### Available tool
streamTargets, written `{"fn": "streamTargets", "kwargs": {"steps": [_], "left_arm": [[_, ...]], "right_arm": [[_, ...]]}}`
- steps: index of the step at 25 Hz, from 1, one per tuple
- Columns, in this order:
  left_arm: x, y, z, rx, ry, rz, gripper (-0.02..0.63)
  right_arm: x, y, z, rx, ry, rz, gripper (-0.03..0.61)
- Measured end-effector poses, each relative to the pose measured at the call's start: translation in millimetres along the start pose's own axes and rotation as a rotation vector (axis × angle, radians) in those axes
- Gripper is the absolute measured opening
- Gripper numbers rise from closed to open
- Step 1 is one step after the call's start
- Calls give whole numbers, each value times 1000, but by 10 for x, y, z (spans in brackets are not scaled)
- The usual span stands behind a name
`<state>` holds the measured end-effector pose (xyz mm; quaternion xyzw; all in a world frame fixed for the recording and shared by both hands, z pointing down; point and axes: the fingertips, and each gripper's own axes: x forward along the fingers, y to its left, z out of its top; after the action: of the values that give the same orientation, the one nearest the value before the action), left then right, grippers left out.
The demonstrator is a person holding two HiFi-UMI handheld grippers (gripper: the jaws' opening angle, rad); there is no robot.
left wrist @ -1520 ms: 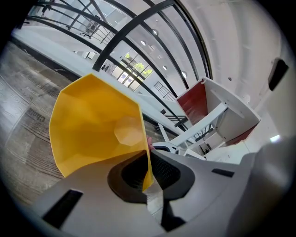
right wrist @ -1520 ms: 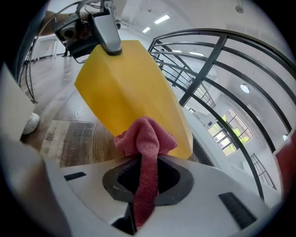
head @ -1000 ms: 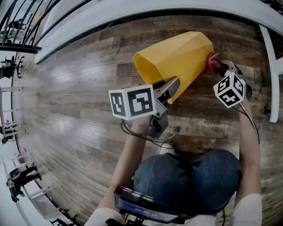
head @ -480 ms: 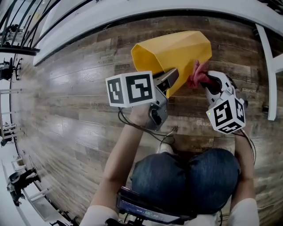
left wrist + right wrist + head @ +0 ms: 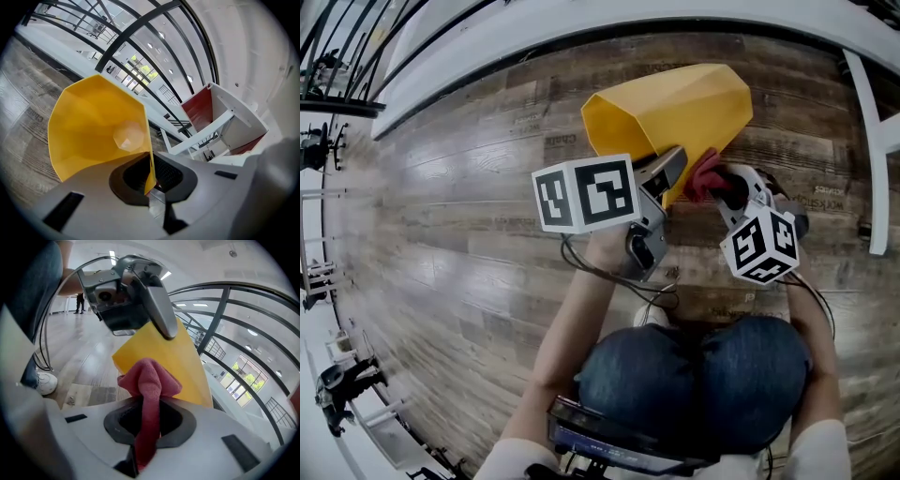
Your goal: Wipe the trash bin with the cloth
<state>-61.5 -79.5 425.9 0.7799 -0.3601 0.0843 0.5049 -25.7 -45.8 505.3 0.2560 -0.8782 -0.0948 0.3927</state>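
1. Lying tipped on its side on the wooden floor (image 5: 459, 225), mouth toward the knees: yellow trash bin (image 5: 675, 103), outer wall exposed for wiping.
2. Clamping the bin's thin rim between nearly closed jaws: left gripper (image 5: 149, 183), likely steadying it.
3. Pinching the red cloth (image 5: 149, 378) tight: right gripper (image 5: 146, 430), bunched end at the bin's side.

Trash bin (image 5: 675, 112) on its side on the floor (image 5: 469, 216) ahead of your knees (image 5: 703, 384), left gripper (image 5: 670, 176) on its rim, right gripper (image 5: 719, 185) just right, cloth (image 5: 701, 176) beside the bin's wall.
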Motion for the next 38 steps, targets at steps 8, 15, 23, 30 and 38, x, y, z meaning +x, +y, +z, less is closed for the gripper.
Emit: {"fn": "streamTargets", "kwargs": {"steps": [8, 15, 23, 30, 38], "left_arm": [[-7, 14, -43, -7, 2, -1, 17], [8, -11, -36, -6, 8, -6, 17], [16, -15, 11, 39, 25, 8, 17], [48, -115, 65, 121, 75, 15, 17], [230, -327, 67, 262, 161, 16, 18]], "right_arm": [[158, -392, -624, 89, 142, -102, 44], [265, -708, -1023, 183, 227, -168, 43], [240, -755, -1111, 213, 253, -190, 44], [112, -742, -1025, 206, 229, -202, 44], [-320, -884, -893, 312, 117, -286, 44]]}}
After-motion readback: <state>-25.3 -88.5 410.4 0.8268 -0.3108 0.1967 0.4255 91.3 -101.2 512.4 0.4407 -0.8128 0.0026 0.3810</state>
